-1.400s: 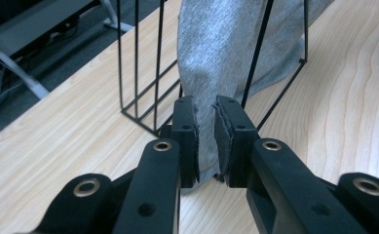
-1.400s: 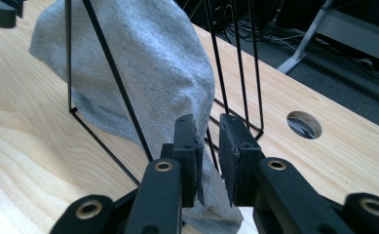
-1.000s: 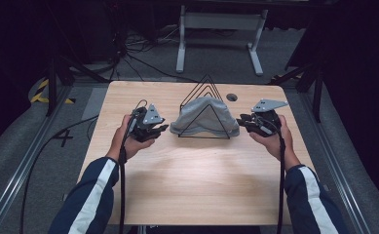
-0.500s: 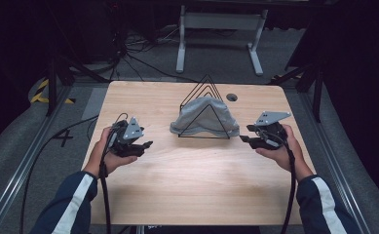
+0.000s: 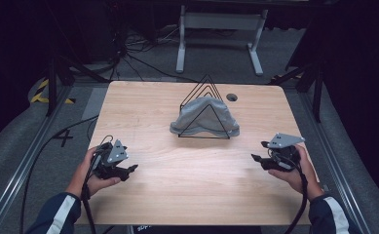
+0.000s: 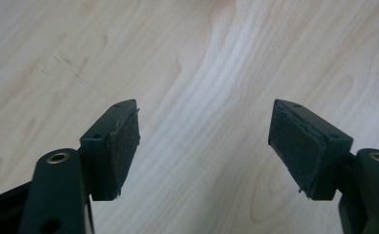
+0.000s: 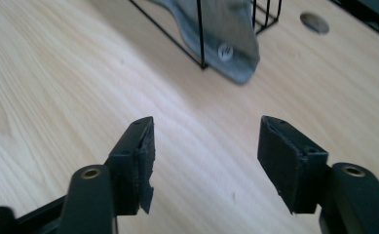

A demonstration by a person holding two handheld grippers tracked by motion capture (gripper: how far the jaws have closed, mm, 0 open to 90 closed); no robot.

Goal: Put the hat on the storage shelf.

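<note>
The left gripper (image 5: 128,169) is sitting low over the near left part of the wooden table (image 5: 143,112), its jaws standing well apart after having just been opening, with nothing but bare wood showing between the pads (image 6: 123,146) in the left gripper view. The right gripper (image 5: 256,158) is hovering over the near right part of the table, its jaws likewise spread wide and having just been opening, gripping nothing; in the right gripper view only tabletop is lying between its pads (image 7: 145,161). Both tools are pointing inward toward the middle of the table. The grey cloth (image 5: 204,117) is lying draped over the black wire rack (image 5: 206,83) at the far centre of the table, well apart from both grippers, roughly between them and farther from the person. In the right gripper view the cloth (image 7: 226,44) is hanging down past the rack's wires (image 7: 199,34) ahead of the jaws, its lower edge touching the wood, with a small round hole (image 7: 314,22) in the table just beyond.
</note>
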